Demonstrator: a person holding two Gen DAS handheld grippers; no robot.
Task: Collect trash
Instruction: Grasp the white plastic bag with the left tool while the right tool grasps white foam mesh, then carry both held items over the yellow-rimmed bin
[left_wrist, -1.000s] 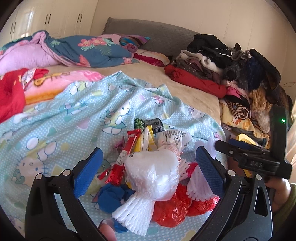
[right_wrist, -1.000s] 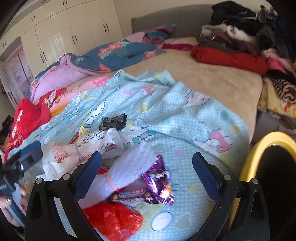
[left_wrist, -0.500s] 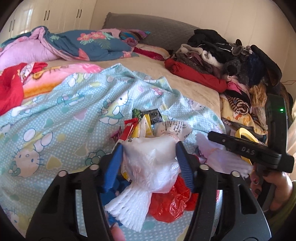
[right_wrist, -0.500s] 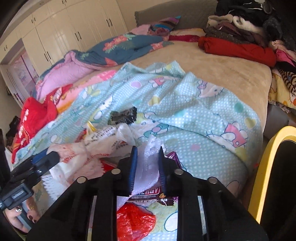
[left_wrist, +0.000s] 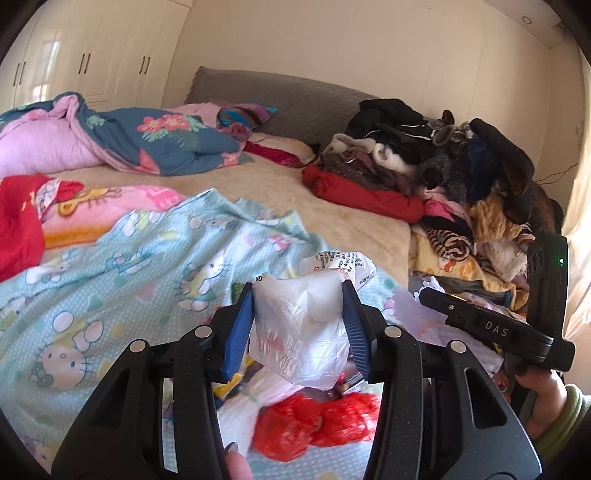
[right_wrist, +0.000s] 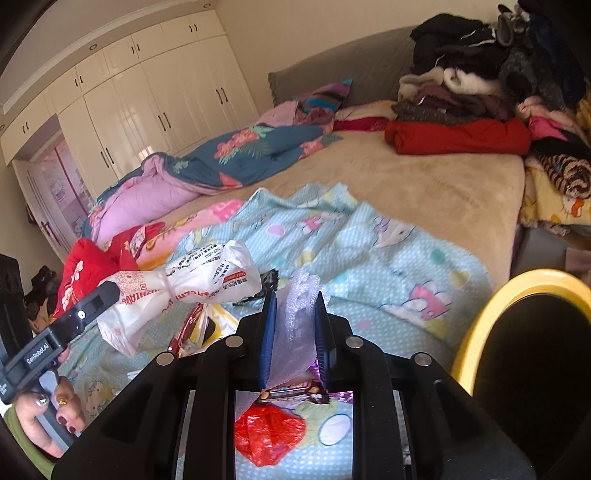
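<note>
My left gripper (left_wrist: 299, 325) has just been closing and is pinching the knotted white printed plastic bag (left_wrist: 301, 332); my right gripper (right_wrist: 294, 338) is squeezing a crumpled clear bubble-wrap piece (right_wrist: 297, 317), both above the blue cartoon blanket (right_wrist: 388, 258), ready for carrying to the yellow-rimmed black bin (right_wrist: 476, 325).

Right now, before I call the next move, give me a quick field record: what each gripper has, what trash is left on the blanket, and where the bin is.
left gripper: shut on white plastic bag, lifted off the blanket
right gripper: shut on bubble wrap
jaws: both have just been closing
left on blanket: red plastic bag, snack wrappers
bin: yellow-rimmed bin, beside the bed, at right in the right wrist view
</note>
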